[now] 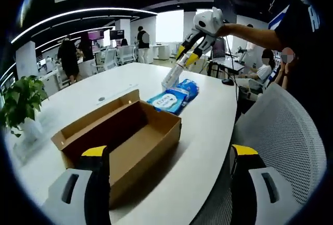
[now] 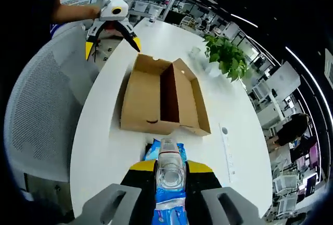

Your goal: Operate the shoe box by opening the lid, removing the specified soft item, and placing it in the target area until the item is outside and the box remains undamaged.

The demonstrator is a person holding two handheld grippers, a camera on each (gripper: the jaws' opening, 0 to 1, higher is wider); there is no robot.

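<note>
The right gripper (image 2: 170, 175) fingers pinch the wipes pack (image 1: 174, 97) at the shoe box's (image 1: 125, 136) 1 o'clock; release gently, left gripper (image 1: 166, 170) fingers spread.

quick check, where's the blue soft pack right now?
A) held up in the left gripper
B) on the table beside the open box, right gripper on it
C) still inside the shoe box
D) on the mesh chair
B: the blue pack lies on the white table just beyond the open shoe box, with the right gripper closed on it; the left gripper is open and holds nothing.
</note>
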